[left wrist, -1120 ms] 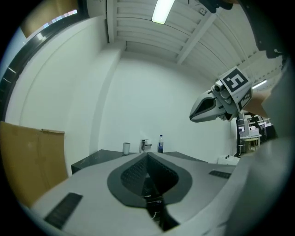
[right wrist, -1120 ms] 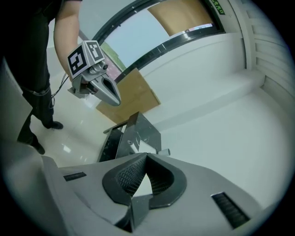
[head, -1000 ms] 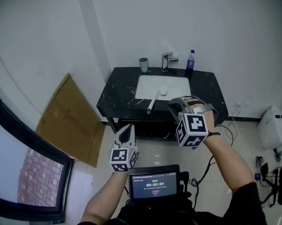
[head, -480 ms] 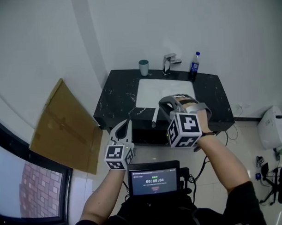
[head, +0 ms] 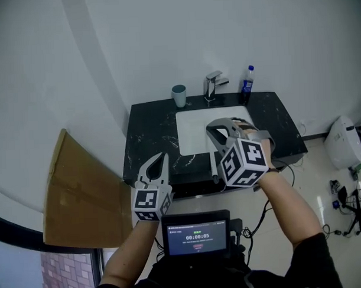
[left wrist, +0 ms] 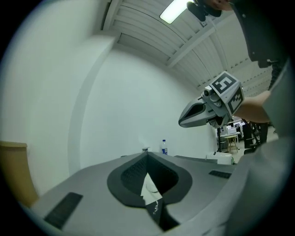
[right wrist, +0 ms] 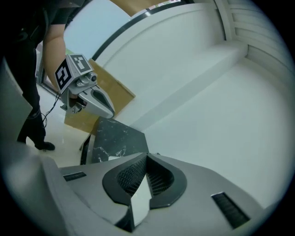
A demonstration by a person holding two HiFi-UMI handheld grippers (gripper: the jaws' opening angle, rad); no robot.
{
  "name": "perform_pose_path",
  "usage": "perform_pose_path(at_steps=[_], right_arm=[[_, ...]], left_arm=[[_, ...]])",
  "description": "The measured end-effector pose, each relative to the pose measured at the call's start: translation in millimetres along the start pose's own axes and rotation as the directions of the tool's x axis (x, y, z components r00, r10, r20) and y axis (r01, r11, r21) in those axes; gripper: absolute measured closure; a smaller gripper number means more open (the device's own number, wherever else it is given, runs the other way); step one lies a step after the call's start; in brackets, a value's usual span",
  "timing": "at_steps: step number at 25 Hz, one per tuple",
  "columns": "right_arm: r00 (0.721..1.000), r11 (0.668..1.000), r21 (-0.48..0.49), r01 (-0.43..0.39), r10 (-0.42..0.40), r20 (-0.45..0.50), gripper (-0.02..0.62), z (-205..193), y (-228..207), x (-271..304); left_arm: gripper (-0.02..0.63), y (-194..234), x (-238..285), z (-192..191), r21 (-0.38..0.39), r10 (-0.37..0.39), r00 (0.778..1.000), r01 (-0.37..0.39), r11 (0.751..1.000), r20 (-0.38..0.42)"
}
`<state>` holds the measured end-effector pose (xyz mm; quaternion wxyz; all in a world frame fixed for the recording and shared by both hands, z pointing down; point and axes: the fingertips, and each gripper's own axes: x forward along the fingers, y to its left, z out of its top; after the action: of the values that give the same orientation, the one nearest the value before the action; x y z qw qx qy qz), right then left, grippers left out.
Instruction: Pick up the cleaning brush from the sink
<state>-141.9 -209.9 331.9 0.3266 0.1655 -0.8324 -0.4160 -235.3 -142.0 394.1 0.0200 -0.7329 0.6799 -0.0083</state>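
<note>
A white sink (head: pixel 194 133) is set in a black marble counter (head: pixel 146 136). The cleaning brush (head: pixel 212 165) shows only as a thin white handle over the sink's front rim; its head is hidden behind my right gripper (head: pixel 211 132). That gripper hangs shut and empty over the basin's right half. My left gripper (head: pixel 161 157) is shut too, empty, at the counter's front left edge. The left gripper view shows its own jaws (left wrist: pixel 147 154) closed tip to tip and the right gripper (left wrist: pixel 181 122) in the air to the right. In the right gripper view the jaws (right wrist: pixel 147 156) meet.
A grey cup (head: pixel 179 95), a chrome faucet (head: pixel 213 85) and a blue-capped bottle (head: pixel 245 82) stand along the counter's back. Cardboard (head: pixel 81 191) leans against the wall at left. A white appliance (head: pixel 340 142) and cables lie on the floor at right. A small screen (head: pixel 196 234) sits below my hands.
Both grippers and the head camera have come closer to the counter. The right gripper now hangs over the basin and hides the brush head. Both stay shut.
</note>
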Motion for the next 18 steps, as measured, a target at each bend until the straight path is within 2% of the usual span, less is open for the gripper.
perform_pose_path(at_steps=[5,8,10,13,15,18], right_arm=[[0.998,0.992,0.123,0.037,-0.03,-0.058,0.588,-6,-19,42],[0.995,0.987,0.156,0.048,-0.034,-0.093,0.588,-22,-29,60],[0.995,0.981,0.188,0.054,-0.036,-0.098,0.588,-31,-36,72],[0.993,0.971,0.238,0.028,0.0,-0.117,0.588,-47,-39,94],[0.99,0.959,0.282,0.026,0.014,-0.139,0.588,-58,-45,111],[0.985,0.933,0.355,0.061,0.0,-0.17,0.588,-69,-56,136]], left_arm=[[0.601,56,39,7,-0.026,-0.054,0.999,0.054,0.998,0.0],[0.603,70,66,12,-0.024,-0.086,0.996,0.086,0.996,-0.002],[0.601,77,83,18,-0.051,-0.101,0.995,0.101,0.994,-0.002],[0.601,90,106,25,-0.058,-0.116,0.993,0.115,0.992,-0.013],[0.601,105,124,25,-0.03,-0.111,0.993,0.11,0.994,-0.032],[0.603,128,152,22,-0.039,-0.134,0.99,0.132,0.99,-0.045]])
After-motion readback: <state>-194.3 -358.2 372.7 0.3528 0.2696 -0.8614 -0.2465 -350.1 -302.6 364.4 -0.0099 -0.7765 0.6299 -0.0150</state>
